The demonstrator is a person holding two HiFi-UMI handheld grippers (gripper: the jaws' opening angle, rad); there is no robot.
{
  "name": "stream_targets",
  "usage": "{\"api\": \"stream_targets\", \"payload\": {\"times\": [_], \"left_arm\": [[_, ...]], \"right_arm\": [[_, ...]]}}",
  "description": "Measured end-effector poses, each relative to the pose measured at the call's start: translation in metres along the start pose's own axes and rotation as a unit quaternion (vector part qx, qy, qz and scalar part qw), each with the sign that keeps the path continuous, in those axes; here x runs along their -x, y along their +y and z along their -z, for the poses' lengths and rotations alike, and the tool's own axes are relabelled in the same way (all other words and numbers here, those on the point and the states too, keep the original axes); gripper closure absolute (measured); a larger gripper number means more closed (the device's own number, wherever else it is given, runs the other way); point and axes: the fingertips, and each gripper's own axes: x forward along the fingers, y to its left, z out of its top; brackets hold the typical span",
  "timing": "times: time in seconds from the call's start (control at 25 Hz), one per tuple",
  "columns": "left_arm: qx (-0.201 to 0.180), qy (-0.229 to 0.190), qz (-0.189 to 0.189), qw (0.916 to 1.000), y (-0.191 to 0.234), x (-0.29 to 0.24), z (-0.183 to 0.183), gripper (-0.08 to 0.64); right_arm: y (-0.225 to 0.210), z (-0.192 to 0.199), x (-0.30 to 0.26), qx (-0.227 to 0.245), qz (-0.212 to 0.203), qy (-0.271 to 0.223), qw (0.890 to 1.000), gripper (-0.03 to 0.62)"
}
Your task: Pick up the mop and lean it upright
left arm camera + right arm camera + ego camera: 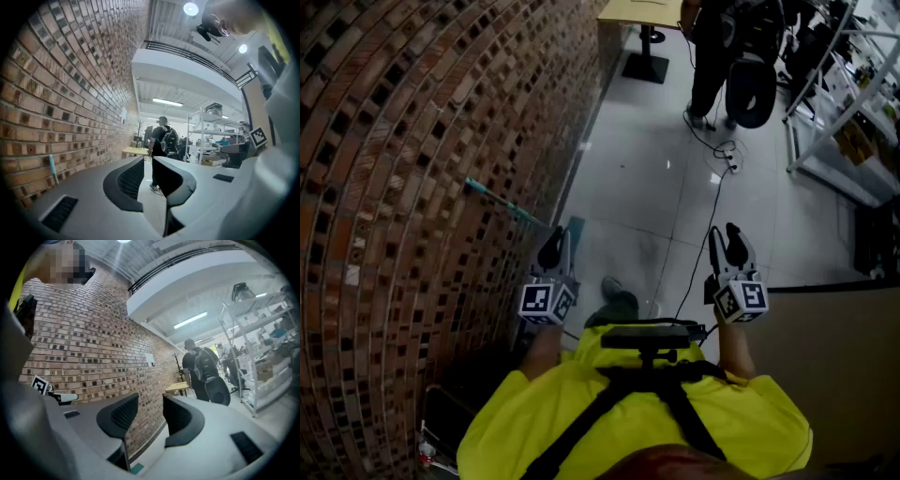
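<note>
The mop leans against the brick wall (pixel 412 187). Its teal handle (pixel 502 204) slants up the bricks and its teal head (pixel 575 228) rests on the floor by the wall's foot. My left gripper (pixel 560 234) hovers just in front of the mop head, its jaws a narrow gap apart with nothing between them. In the left gripper view (pixel 149 161) the teal handle (pixel 52 168) shows at the far left against the bricks. My right gripper (pixel 727 234) is held out to the right, wide open and empty (pixel 151 401); a teal bit of the mop (pixel 137 468) peeks out below its jaws.
A person with a backpack (pixel 717 52) stands ahead near a yellow table (pixel 642 11). A cable with a power strip (pixel 727 161) trails across the grey floor. Metal shelving (pixel 844 112) lines the right side, and a beige partition (pixel 839 347) stands at my right.
</note>
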Motion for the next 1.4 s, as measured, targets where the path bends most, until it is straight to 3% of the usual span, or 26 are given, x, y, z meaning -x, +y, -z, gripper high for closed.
{"api": "stream_targets", "payload": {"times": [0.2,0.32,0.6,0.76,0.88,1.08,1.24,1.4], "left_arm": [[-0.028,-0.015,-0.032,0.999,0.092,-0.047,-0.039,0.514],[-0.013,-0.011,-0.106,0.9942,0.143,-0.04,-0.045,0.514],[0.011,-0.001,-0.244,0.9698,0.223,-0.013,-0.038,0.512],[0.022,0.004,-0.346,0.9379,0.252,0.006,-0.03,0.512],[0.032,0.003,-0.407,0.9129,0.267,0.002,-0.029,0.423],[0.046,-0.023,-0.498,0.8658,0.284,-0.029,-0.029,0.423],[0.045,-0.019,-0.547,0.8355,0.303,-0.061,-0.012,0.423],[0.05,0.0,-0.569,0.8208,0.339,-0.081,0.014,0.42]], "right_arm": [[0.043,-0.031,-0.12,0.044,-0.045,-0.017,0.998,0.42],[0.084,-0.028,-0.196,0.05,-0.113,0.008,0.992,0.42],[0.191,-0.004,-0.332,0.057,-0.274,0.059,0.958,0.42],[0.257,0.018,-0.398,0.057,-0.38,0.087,0.919,0.42],[0.298,0.023,-0.442,0.064,-0.449,0.104,0.885,0.42],[0.325,0.024,-0.505,0.079,-0.536,0.105,0.834,0.42],[0.325,0.047,-0.542,0.08,-0.565,0.128,0.811,0.42],[0.32,0.066,-0.554,0.082,-0.57,0.158,0.802,0.42]]}}
